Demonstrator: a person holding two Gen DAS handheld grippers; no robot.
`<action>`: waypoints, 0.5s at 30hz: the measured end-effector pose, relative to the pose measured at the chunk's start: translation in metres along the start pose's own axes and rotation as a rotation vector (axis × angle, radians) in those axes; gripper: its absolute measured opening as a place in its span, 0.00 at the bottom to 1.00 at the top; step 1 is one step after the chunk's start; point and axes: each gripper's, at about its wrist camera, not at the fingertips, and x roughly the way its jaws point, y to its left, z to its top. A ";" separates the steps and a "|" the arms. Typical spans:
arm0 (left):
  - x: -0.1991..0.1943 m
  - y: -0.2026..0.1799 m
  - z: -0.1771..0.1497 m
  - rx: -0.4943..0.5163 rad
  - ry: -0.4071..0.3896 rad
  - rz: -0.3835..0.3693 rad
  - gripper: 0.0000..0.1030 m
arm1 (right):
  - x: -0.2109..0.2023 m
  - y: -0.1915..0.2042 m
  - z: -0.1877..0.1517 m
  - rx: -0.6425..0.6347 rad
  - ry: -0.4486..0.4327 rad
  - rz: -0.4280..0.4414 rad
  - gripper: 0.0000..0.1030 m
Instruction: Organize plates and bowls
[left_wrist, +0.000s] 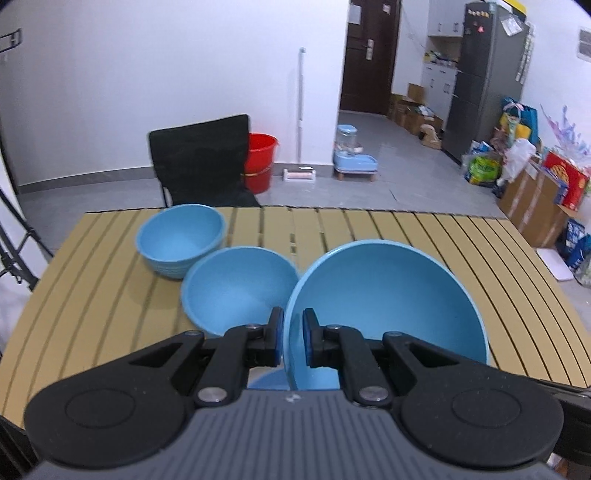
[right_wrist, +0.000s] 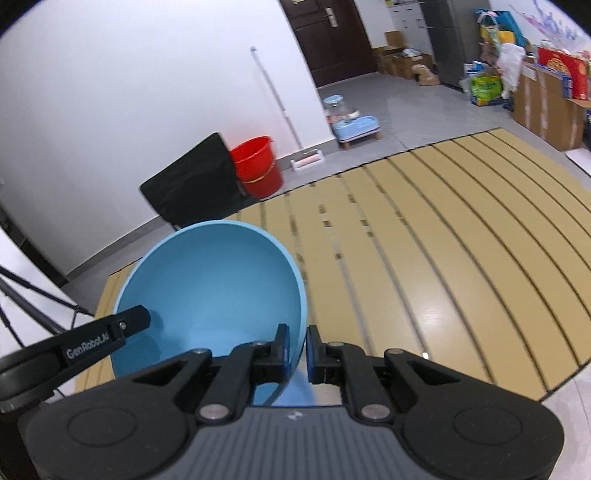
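Large blue bowl (left_wrist: 388, 291) rim pinched between both hand-held grippers

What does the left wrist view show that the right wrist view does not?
Only the left wrist view: two smaller blue bowls on the table, a mid bowl and a far bowl, plus the left gripper clamped on the big bowl's rim.
Only the right wrist view: the right gripper clamped on the opposite rim, and the left gripper's finger seen from the side.
Both: the big bowl, slatted table, red bucket and black chair.
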 end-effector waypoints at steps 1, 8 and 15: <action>0.004 -0.007 -0.001 0.004 0.007 -0.008 0.11 | -0.001 -0.008 0.001 0.005 -0.002 -0.009 0.09; 0.029 -0.053 -0.007 0.040 0.051 -0.050 0.11 | -0.007 -0.061 0.008 0.042 -0.016 -0.055 0.09; 0.054 -0.096 -0.018 0.083 0.089 -0.089 0.11 | 0.003 -0.109 0.010 0.095 -0.006 -0.100 0.09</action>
